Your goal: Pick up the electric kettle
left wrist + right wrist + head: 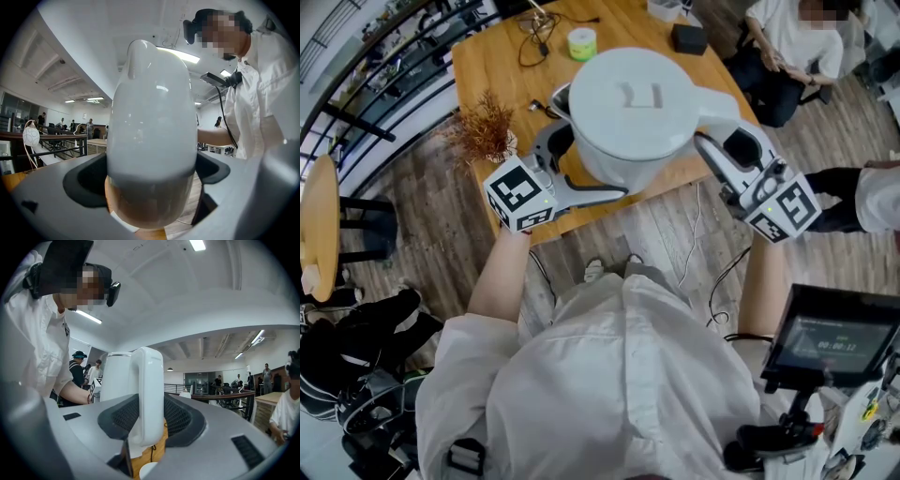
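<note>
The white electric kettle [633, 112] hangs above the wooden table [492, 66], seen from over its lid. My left gripper [579, 157] clasps the kettle's rounded spout side [152, 140], and the dark pads [84, 180] sit against it on both sides. My right gripper [728, 142] is shut on the kettle's upright white handle [147, 390], with the ribbed pads [183, 416] pressed on either side. In the left gripper view the kettle's bottom is out of sight behind the jaws.
On the table lie a green tape roll [581, 43], a black box [688, 38], a cable [534, 37] and a dried plant [483, 131]. A person [787, 47] sits at the far right. A monitor [834, 337] stands at lower right and a round stool [319, 225] at left.
</note>
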{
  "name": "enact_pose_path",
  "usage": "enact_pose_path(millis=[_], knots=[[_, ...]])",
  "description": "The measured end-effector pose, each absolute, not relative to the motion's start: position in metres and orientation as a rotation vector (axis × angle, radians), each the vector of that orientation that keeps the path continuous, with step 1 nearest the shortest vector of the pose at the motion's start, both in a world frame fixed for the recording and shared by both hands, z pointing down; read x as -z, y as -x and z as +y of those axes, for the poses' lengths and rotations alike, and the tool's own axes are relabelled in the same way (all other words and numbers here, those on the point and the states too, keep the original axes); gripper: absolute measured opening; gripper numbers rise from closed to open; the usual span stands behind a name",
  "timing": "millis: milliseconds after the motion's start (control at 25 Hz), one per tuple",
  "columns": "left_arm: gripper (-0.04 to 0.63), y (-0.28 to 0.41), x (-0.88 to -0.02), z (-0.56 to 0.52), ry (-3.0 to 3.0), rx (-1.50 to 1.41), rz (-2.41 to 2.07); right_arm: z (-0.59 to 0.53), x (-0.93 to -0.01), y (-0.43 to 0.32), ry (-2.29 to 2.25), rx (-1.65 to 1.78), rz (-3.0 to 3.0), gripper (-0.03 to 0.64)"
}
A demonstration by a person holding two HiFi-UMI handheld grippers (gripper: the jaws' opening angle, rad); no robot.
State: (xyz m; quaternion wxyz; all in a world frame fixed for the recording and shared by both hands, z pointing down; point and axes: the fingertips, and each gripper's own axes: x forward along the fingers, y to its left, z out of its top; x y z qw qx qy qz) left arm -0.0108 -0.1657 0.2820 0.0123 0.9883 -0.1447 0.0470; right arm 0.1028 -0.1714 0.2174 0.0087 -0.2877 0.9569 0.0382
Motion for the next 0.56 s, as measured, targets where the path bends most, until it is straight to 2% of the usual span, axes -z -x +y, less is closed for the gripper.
enact_pose_path(millis=[560], knots=[[0.58,0.002,-0.292,-0.154,-3.078,-0.15,-0.447,-0.16,-0.227,-0.111,0.901,-0.117,2.987,0.146]])
